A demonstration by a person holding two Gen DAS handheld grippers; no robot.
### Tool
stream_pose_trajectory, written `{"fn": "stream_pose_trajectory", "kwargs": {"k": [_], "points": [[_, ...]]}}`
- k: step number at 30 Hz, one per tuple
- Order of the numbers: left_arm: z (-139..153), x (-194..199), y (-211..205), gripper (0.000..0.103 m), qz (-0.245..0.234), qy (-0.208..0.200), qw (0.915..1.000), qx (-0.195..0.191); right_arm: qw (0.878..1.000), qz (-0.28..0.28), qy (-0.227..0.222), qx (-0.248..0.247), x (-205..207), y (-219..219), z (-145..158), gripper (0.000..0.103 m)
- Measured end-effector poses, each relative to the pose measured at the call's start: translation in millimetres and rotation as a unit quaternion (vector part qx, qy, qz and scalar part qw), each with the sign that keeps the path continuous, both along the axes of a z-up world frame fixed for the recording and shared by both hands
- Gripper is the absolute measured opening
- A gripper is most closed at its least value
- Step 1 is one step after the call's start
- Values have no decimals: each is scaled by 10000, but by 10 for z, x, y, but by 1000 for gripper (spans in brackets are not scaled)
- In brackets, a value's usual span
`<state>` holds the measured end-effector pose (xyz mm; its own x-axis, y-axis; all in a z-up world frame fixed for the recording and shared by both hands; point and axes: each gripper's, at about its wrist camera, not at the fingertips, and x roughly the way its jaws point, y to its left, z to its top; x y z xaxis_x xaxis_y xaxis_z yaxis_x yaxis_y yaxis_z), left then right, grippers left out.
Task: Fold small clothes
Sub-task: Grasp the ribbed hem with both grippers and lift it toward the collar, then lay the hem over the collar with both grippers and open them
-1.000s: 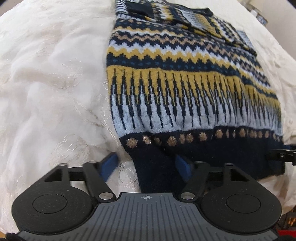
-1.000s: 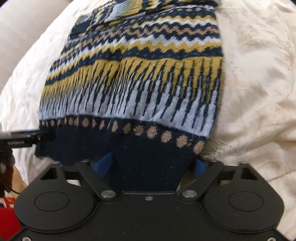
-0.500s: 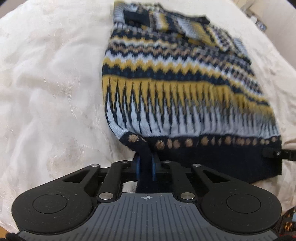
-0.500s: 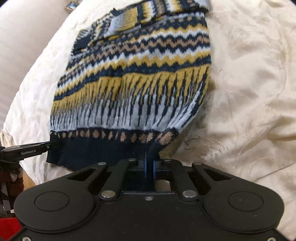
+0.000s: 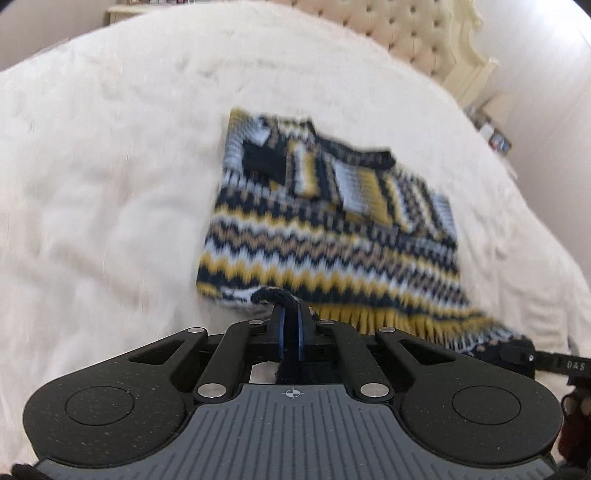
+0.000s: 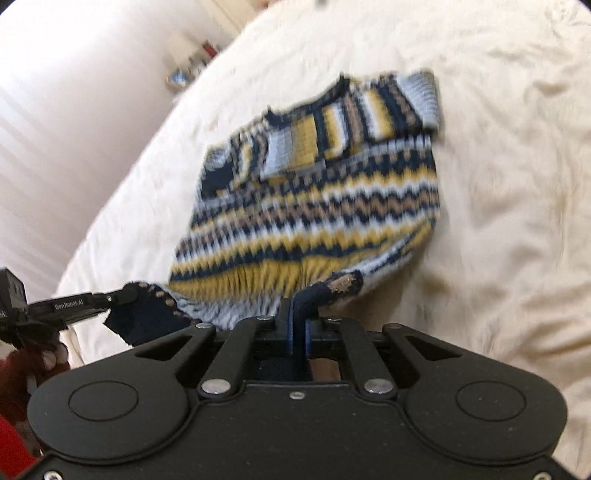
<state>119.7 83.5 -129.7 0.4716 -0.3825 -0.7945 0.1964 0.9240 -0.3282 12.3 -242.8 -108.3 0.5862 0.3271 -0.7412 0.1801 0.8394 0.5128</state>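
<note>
A small knitted sweater (image 5: 325, 236) with navy, yellow, tan and pale blue zigzag bands lies on a cream bedspread (image 5: 92, 184); its sleeves are folded across the chest. My left gripper (image 5: 291, 319) is shut on the navy hem at its left corner. My right gripper (image 6: 298, 314) is shut on the navy hem at the right corner of the sweater (image 6: 314, 206). Both hold the hem lifted above the bed, so the lower part curls up toward the cameras. The right gripper's tip (image 5: 517, 356) shows at the left view's right edge, the left gripper's tip (image 6: 122, 295) at the right view's left edge.
The bedspread (image 6: 498, 184) spreads wide around the sweater. A tufted cream headboard (image 5: 417, 33) stands at the far end. A bedside shelf with small items (image 5: 495, 136) is beyond the bed's right side. A pale wall (image 6: 55, 110) runs along the bed's edge.
Both grippers closed on the hem corners, then lifted and carried the hem up and forward. The views now sit higher and show the whole sweater, with motion blur.
</note>
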Motion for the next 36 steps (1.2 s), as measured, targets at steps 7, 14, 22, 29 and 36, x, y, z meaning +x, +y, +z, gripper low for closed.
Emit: {"fn": "stream_pose_trajectory", "kwargs": {"k": [7,14,22,29,36], "points": [[331,395,-74,6,330,-609,9972,-281,9981,-161,-584,-99,415,-200,280,11],[515,925,-214,6,401,-1080,9924,-424,9945,-212,-976,-309,972,-368,421,11],[515,1587,-415,5,420,-1468,9875,-402,9931,-397,-974,-515,1657,-543,326,11],[282,2124,-569,6,305,-1248,9915,-186,9954,-577,-527,-551,2220,-724,-52,11],[-230,2151,-758,27,-665,-909,9907,768,9952,-748,-162,-605,2416,-889,-326,12]]}}
